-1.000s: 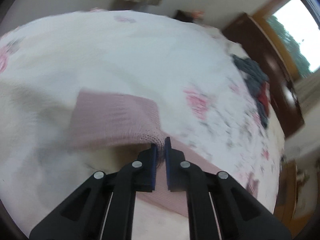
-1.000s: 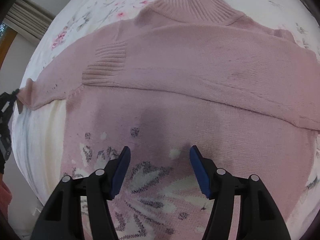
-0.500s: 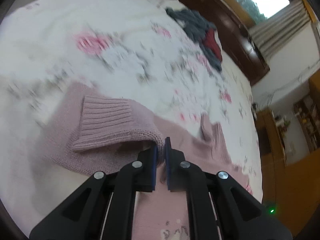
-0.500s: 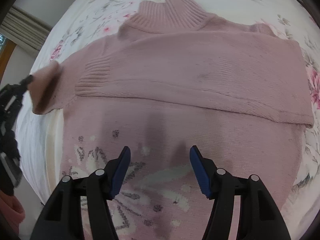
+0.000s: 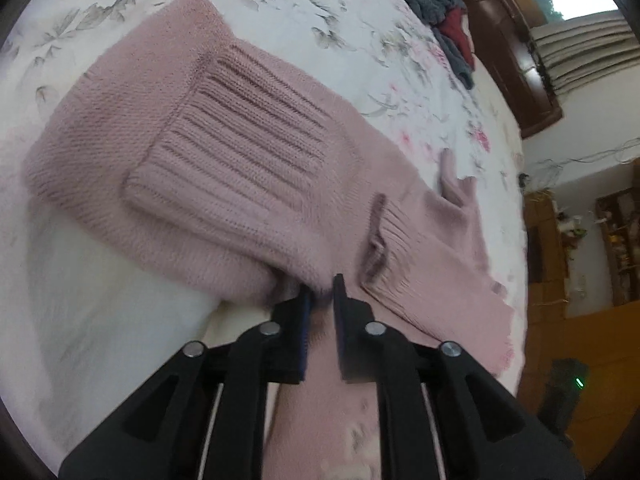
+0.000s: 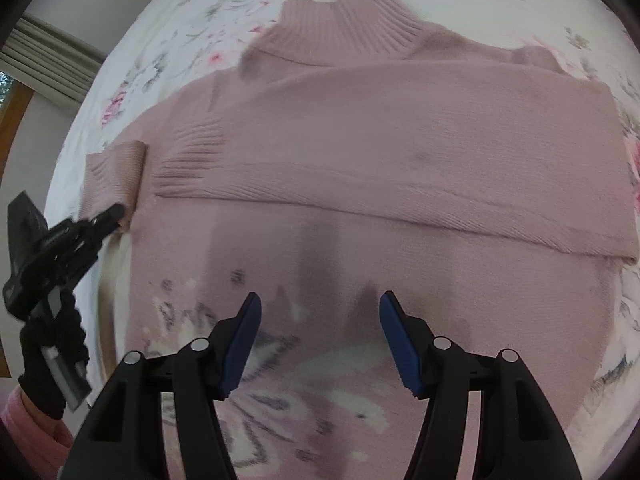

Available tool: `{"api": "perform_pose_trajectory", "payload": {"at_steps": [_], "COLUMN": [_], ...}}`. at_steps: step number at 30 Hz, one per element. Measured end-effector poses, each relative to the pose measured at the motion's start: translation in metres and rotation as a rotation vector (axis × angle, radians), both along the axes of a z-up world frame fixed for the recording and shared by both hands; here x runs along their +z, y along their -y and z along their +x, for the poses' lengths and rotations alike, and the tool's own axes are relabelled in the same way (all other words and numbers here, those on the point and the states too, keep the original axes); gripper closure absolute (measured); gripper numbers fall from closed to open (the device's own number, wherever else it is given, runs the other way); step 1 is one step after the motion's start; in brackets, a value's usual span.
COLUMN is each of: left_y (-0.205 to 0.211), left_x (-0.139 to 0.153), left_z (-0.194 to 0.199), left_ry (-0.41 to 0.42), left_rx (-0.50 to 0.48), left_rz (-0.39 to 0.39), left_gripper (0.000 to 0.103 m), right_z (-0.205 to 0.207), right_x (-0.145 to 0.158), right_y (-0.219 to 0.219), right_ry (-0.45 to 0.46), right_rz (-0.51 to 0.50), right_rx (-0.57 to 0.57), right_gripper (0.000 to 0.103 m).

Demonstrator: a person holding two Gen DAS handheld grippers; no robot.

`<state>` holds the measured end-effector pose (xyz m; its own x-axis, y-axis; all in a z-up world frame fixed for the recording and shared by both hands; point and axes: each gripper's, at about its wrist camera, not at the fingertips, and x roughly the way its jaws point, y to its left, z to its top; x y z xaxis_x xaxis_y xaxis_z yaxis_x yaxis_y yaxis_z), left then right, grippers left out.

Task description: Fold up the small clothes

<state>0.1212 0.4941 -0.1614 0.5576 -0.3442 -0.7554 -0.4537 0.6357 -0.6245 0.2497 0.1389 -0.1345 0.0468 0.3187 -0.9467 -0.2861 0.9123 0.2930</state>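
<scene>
- A pink knit sweater (image 6: 400, 152) lies spread flat on a bed covered by a white floral bedspread (image 6: 168, 52), its ribbed turtleneck collar (image 6: 352, 20) toward the far side in the right wrist view.
- One sleeve (image 6: 420, 184) is folded straight across the chest, its ribbed cuff (image 6: 192, 164) ending near the sweater's left-hand edge in that view.
- The lower front of the sweater carries a white and grey knitted pattern (image 6: 280, 380), partly blurred.
- The left gripper (image 5: 320, 300) has its jaws clenched on a fold of the other sleeve (image 5: 132, 128), which is doubled back on itself so its ribbed cuff (image 5: 240, 140) lies on top of the sleeve, at the sweater's edge near the side edge of the bed.
- In the right wrist view, the left gripper (image 6: 114, 216) reaches in from the left edge, its tips at the folded sleeve; a black-gloved hand (image 6: 44, 364) with a pink sleeve at the wrist holds it.
- The right gripper (image 6: 320, 320) hangs over the patterned lower front with its blue-padded jaws spread wide and nothing between them; whether the tips touch the knit cannot be told.
- A heap of grey and red clothes (image 5: 444, 8) sits at the far edge of the bed, well apart from the sweater, beside a dark wooden headboard (image 5: 512, 52).
</scene>
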Motion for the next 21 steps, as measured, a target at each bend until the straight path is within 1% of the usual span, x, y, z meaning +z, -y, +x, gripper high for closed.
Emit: {"api": "perform_pose_trajectory", "payload": {"at_steps": [1, 2, 3, 5, 6, 8, 9, 11, 12, 13, 14, 16, 17, 18, 19, 20, 21], "left_y": [-0.001, -0.004, -0.006, -0.021, -0.029, -0.048, -0.054, -0.066, -0.07, -0.073, -0.075, -0.075, -0.077, -0.08, -0.086, -0.091, -0.095], "left_x": [0.006, 0.016, 0.024, 0.044, 0.049, 0.05, 0.049, 0.037, 0.027, 0.011, 0.001, -0.003, -0.001, 0.002, 0.008, 0.014, 0.018], "left_z": [-0.006, -0.013, -0.018, -0.028, -0.03, -0.026, -0.023, -0.015, -0.011, -0.006, -0.004, -0.003, -0.003, -0.006, -0.012, -0.019, -0.026], "left_ry": [0.013, 0.036, 0.05, 0.078, 0.083, 0.044, 0.034, -0.019, -0.06, -0.112, -0.133, -0.122, -0.118, -0.107, -0.074, -0.051, -0.04], "left_rx": [-0.011, -0.019, -0.021, 0.002, 0.017, 0.045, 0.057, 0.073, 0.059, 0.039, 0.023, 0.001, 0.001, 0.011, 0.037, 0.069, 0.094], "left_rz": [-0.005, 0.008, 0.033, 0.122, 0.158, 0.235, 0.249, 0.29, 0.289, 0.279, 0.271, 0.289, 0.28, 0.257, 0.223, 0.205, 0.204], "left_gripper": [0.084, 0.081, 0.075, 0.066, 0.065, 0.065, 0.065, 0.065, 0.067, 0.067, 0.067, 0.067, 0.067, 0.067, 0.067, 0.066, 0.066], "right_z": [0.002, 0.004, 0.008, 0.014, 0.018, 0.024, 0.028, 0.031, 0.033, 0.034, 0.035, 0.036, 0.036, 0.038, 0.039, 0.04, 0.041], "right_x": [0.001, 0.002, 0.005, 0.009, 0.011, 0.015, 0.016, 0.017, 0.016, 0.014, 0.011, 0.003, -0.001, -0.004, -0.008, -0.011, -0.016], "right_y": [-0.006, -0.011, -0.02, -0.038, -0.052, -0.078, -0.098, -0.122, -0.138, -0.149, -0.159, -0.181, -0.191, -0.196, -0.203, -0.206, -0.21], "right_ry": [-0.002, -0.004, -0.008, -0.014, -0.02, -0.029, -0.034, -0.039, -0.046, -0.054, -0.064, -0.089, -0.096, -0.098, -0.101, -0.105, -0.116], "right_rz": [0.011, 0.023, 0.05, 0.093, 0.121, 0.17, 0.197, 0.217, 0.23, 0.239, 0.241, 0.242, 0.232, 0.225, 0.219, 0.217, 0.213], "right_rx": [0.002, 0.003, 0.004, 0.01, 0.015, 0.029, 0.041, 0.056, 0.068, 0.077, 0.083, 0.102, 0.113, 0.121, 0.132, 0.134, 0.132], "right_gripper": [0.041, 0.041, 0.041, 0.041, 0.041, 0.041, 0.041, 0.041, 0.041, 0.041, 0.041, 0.041, 0.041, 0.041, 0.041, 0.041, 0.041]}}
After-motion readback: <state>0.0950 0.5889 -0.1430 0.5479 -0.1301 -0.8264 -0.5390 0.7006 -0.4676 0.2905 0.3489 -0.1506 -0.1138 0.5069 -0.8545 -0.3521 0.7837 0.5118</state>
